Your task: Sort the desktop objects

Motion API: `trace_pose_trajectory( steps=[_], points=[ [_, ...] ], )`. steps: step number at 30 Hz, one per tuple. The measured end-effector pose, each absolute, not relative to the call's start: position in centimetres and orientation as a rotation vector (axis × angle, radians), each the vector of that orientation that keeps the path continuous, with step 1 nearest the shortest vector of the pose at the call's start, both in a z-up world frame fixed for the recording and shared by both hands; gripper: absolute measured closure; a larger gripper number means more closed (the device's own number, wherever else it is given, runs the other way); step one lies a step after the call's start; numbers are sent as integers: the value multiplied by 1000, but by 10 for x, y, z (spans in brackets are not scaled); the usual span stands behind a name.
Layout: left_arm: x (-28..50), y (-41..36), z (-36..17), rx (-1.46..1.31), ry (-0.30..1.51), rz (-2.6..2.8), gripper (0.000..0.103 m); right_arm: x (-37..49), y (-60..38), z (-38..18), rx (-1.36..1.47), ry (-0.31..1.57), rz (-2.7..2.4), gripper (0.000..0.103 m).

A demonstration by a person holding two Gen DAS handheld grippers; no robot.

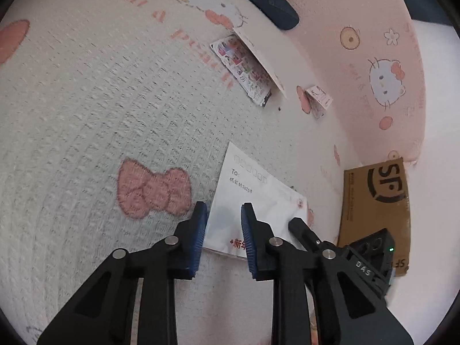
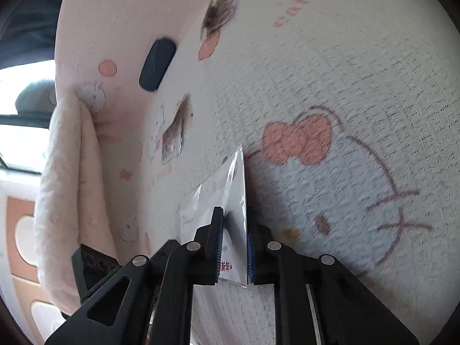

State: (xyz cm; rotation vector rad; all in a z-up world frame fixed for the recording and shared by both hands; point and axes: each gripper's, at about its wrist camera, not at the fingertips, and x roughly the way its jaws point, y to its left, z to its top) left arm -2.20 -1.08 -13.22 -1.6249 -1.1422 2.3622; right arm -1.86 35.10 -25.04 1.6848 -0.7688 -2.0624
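Left wrist view first. The left gripper (image 1: 222, 215) sits at 6 o'clock with its blue pads a little apart, and a white envelope (image 1: 253, 198) lies flat under and between them. Can't really tell if the pads bite on it or just hover over the near edge, and the lower part of the envelope is hidden behind the fingers. The right gripper (image 1: 296, 224) pokes in from 4 o'clock, and it covers the corner it meets. At 4 o'clock a brown cardboard box (image 1: 373, 201) with a black round logo is partly cut off by that gripper body. Up around 1 o'clock there's a stack of printed cards (image 1: 244, 69) half under a white card (image 1: 258, 57), a small folded paper (image 1: 317, 97) at 2 o'clock, and a dark case (image 1: 268, 3) near 12. Everything lies on a white and pink cartoon-cat blanket (image 1: 100, 100), textured weave, bows and cat heads on it.

Right wrist view is pretty motion-blurred. The right gripper (image 2: 234, 230) is pressed together on the envelope's (image 2: 235, 189) clear sleeve, pinching the edge, which stands up thin between the pads. The cards (image 2: 172, 135) at 10 o'clock and something brownish at 12 are smeared, hard to read. Dark case (image 2: 158, 63) at 11. The blanket (image 2: 345, 72) hangs folded over an edge at 9 o'clock; beyond it the room is bright and washed out.
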Motion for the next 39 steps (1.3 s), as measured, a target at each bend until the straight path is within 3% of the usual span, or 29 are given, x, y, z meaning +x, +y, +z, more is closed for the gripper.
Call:
trace_pose_trajectory(
  steps=[7,19,31,39],
  points=[
    [-21,0,-112,-1577,-1135,2363,93,-15,346,-216,1655,-583,-2167,92],
    [-30,27,-59,-1383,-1266,2281,93,-17,358,-131,1454,-451,-2284,94],
    [-65,104,10,-1255,-1124,2277,93,-27,386,-16,1269,-216,-2415,94],
    [-85,166,43,-1217,-1049,2236,93,-46,435,33,1207,-187,-2468,94]
  ],
)
